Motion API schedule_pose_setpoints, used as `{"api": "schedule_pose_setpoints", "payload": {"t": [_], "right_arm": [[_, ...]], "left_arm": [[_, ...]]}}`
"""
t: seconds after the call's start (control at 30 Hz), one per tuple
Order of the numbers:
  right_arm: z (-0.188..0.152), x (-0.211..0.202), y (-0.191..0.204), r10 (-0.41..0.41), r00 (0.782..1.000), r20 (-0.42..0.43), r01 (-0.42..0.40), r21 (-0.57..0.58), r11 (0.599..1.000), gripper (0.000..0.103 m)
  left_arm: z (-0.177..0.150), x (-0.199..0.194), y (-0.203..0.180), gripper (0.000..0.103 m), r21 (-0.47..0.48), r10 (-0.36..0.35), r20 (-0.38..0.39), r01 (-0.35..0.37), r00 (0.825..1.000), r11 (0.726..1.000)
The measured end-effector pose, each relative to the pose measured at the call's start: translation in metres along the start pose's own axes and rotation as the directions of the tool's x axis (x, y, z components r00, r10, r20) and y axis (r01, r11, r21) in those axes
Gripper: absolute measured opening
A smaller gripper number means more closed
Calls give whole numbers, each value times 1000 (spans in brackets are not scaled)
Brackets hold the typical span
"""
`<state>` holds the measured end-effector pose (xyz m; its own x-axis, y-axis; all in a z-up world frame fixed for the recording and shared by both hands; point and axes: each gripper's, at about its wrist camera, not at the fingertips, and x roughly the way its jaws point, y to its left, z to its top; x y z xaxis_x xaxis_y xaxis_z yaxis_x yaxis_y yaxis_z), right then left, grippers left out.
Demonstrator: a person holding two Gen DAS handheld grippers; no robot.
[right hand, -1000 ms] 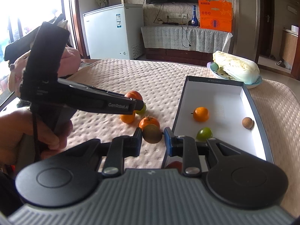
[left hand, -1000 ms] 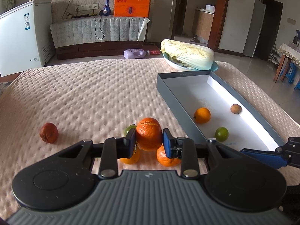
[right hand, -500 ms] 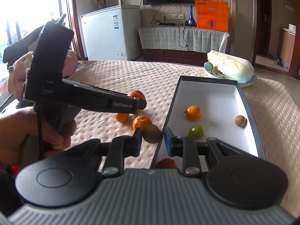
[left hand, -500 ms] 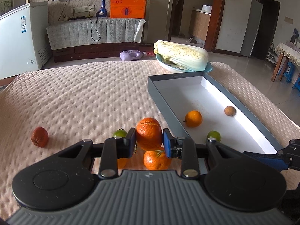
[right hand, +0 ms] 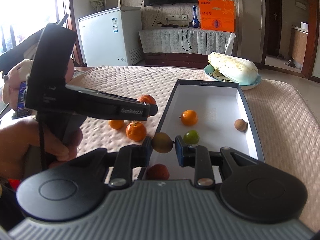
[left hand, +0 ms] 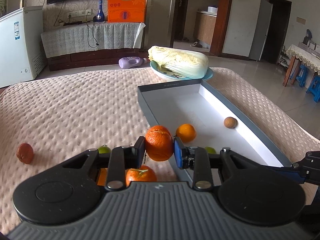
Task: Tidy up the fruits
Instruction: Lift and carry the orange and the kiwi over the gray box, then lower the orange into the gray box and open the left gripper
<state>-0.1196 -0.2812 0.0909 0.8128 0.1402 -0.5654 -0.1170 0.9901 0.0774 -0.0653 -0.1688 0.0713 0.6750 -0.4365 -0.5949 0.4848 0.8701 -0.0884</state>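
Observation:
My left gripper (left hand: 159,151) is shut on a wrinkled orange (left hand: 159,143), held above the left wall of the grey tray (left hand: 144,108). My right gripper (right hand: 162,146) is shut on a brown kiwi (right hand: 162,145) over the tray's near left wall (right hand: 166,110). Inside the tray lie a small orange (right hand: 189,117), a green lime (right hand: 191,137), a brown round fruit (right hand: 240,125) and a red fruit (right hand: 157,172). On the cloth remain two tangerines (right hand: 136,131) (right hand: 116,124), a green fruit (left hand: 104,150) and a dark red fruit (left hand: 25,153).
A plate with a Chinese cabbage (left hand: 178,64) stands just beyond the tray's far end. The left gripper's body and the hand holding it (right hand: 60,140) fill the left of the right wrist view. A plush toy (right hand: 14,80) sits at the table's left edge.
Both grippers have carried their fruit rightwards towards the tray; the orange now hangs at the tray's left wall and the kiwi over its near left edge.

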Motion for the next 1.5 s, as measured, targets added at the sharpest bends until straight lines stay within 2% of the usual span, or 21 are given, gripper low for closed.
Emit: {"api": "schedule_pose_setpoints", "payload": {"t": [0.73, 1.5], "right_arm": [[-8, -11, -32, -50, 999, -9, 50, 28, 998, 29], [-12, -18, -51, -72, 997, -8, 73, 58, 996, 29]], "left_arm": [[5, 29, -52, 35, 16, -70, -7, 70, 998, 997], [5, 54, -73, 37, 18, -75, -40, 76, 996, 997]]}}
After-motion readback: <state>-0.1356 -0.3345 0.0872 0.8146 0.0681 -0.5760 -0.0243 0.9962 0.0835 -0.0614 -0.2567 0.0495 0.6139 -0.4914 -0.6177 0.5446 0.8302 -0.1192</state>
